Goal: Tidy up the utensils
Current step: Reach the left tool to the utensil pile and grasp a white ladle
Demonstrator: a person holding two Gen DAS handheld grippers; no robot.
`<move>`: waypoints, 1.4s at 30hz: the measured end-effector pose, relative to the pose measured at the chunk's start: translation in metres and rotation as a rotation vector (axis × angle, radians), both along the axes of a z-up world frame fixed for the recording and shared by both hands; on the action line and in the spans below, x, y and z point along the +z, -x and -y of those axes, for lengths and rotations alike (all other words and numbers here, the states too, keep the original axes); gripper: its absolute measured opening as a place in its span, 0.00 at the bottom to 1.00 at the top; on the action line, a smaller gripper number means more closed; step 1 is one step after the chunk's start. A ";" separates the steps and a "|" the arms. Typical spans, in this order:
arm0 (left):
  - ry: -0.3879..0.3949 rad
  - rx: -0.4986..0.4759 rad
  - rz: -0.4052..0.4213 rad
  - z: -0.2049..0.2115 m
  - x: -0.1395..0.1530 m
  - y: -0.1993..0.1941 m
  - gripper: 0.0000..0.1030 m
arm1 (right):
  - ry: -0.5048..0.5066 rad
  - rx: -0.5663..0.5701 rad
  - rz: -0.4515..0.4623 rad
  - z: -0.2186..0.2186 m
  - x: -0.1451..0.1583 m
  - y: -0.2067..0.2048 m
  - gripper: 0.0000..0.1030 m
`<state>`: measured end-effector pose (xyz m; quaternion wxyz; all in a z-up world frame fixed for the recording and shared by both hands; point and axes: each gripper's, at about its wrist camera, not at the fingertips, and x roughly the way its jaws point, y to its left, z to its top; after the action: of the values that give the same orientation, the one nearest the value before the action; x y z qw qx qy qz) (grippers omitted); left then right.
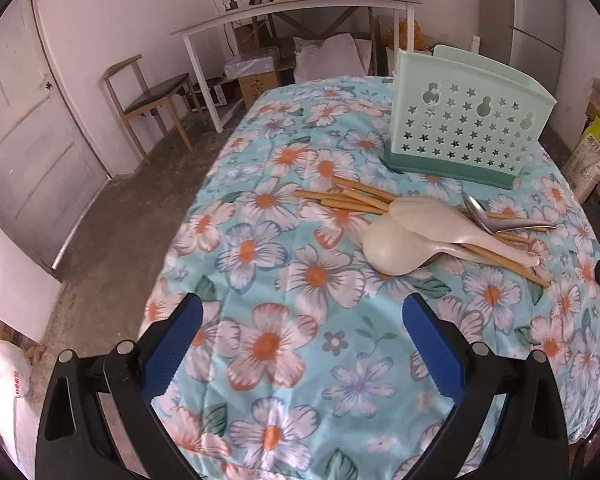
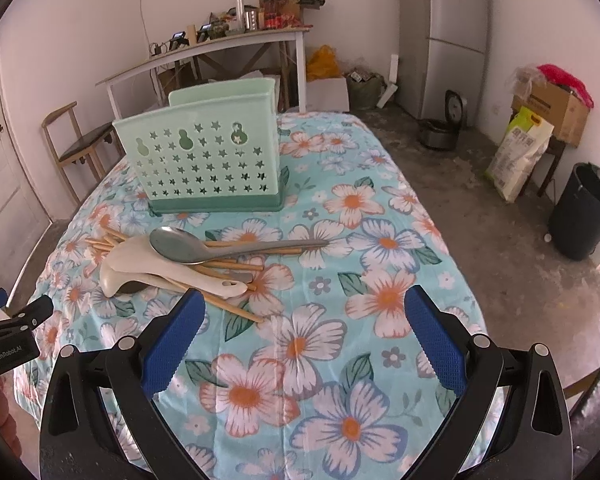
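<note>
A mint-green utensil holder (image 1: 460, 128) with star cut-outs stands upright on the floral tablecloth; it also shows in the right wrist view (image 2: 208, 160). In front of it lies a pile: wooden chopsticks (image 1: 352, 196) (image 2: 236, 266), two cream rice paddles (image 1: 400, 248) (image 2: 140, 264) and a metal spoon (image 1: 484, 216) (image 2: 188, 246). My left gripper (image 1: 302, 312) is open and empty, short of the pile. My right gripper (image 2: 304, 308) is open and empty, its left finger close to the paddle handle end. The left gripper's tip shows at the right wrist view's left edge (image 2: 16, 312).
The table (image 1: 284, 360) drops off at its left edge in the left view and right edge (image 2: 452, 264) in the right view. A wooden chair (image 1: 152, 100), a white side table (image 1: 300, 16), a fridge (image 2: 444, 36) and a black bin (image 2: 584, 212) stand around the room.
</note>
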<state>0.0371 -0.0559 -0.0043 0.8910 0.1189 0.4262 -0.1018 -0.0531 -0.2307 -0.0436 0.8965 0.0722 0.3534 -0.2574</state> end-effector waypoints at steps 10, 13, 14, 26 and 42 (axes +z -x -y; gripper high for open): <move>0.318 -0.176 -0.077 0.003 0.002 -0.009 0.95 | 0.030 0.083 0.017 0.006 -0.012 -0.005 0.93; 0.456 -0.198 -0.121 0.000 -0.004 -0.011 0.95 | 0.089 0.141 -0.022 -0.004 -0.023 -0.006 0.92; 0.462 -0.201 -0.125 0.002 -0.006 -0.012 0.95 | 0.102 0.161 -0.031 -0.008 -0.025 -0.007 0.92; 0.337 -0.270 -0.114 0.030 -0.024 -0.024 0.95 | 0.114 0.267 0.008 -0.010 -0.025 -0.007 0.93; 0.643 -0.175 -0.291 -0.006 -0.053 -0.056 0.55 | 0.014 0.359 0.038 -0.018 -0.008 -0.028 0.93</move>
<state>0.0934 -0.0500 -0.0570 0.8008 -0.1473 0.4828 -0.3223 -0.0255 -0.2128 -0.0514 0.9350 0.0067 0.3417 -0.0944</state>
